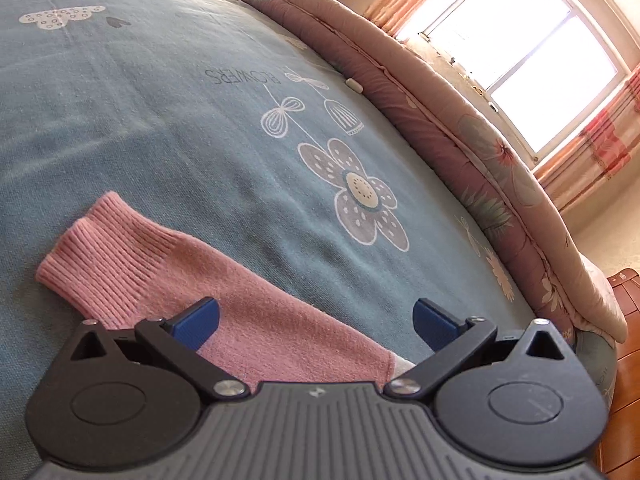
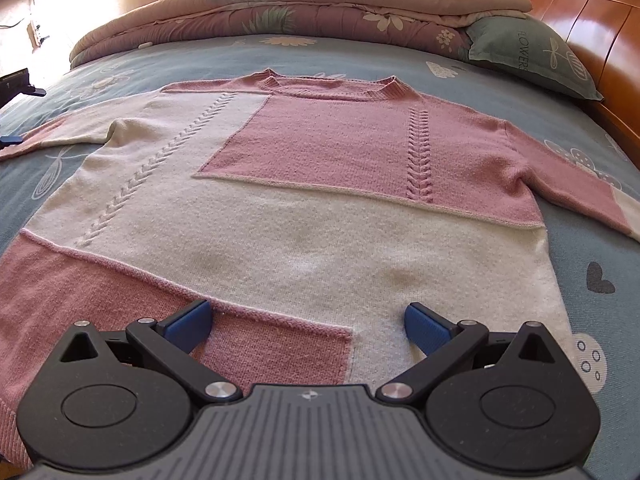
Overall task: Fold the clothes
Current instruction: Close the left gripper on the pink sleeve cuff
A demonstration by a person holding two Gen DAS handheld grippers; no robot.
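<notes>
A pink and cream knit sweater (image 2: pixel 304 208) lies flat and spread out on the bed, neck toward the far side. My right gripper (image 2: pixel 308 326) is open just above its hem, at the seam between a pink panel and the cream part. In the left wrist view a pink sleeve (image 1: pixel 208 304) with a ribbed cuff (image 1: pixel 100 248) runs out to the left. My left gripper (image 1: pixel 316 322) hangs open over that sleeve, nothing between its blue pads. The left gripper's edge (image 2: pixel 12 140) shows at the far left of the right wrist view, by the same sleeve.
The blue-grey bedsheet (image 1: pixel 180 120) with flower prints covers the bed. A folded floral quilt (image 2: pixel 288 12) lies along the far side, with a blue pillow (image 2: pixel 528 56) and a wooden headboard (image 2: pixel 600 32) at the right. A bright window (image 1: pixel 520 56) with curtains stands beyond.
</notes>
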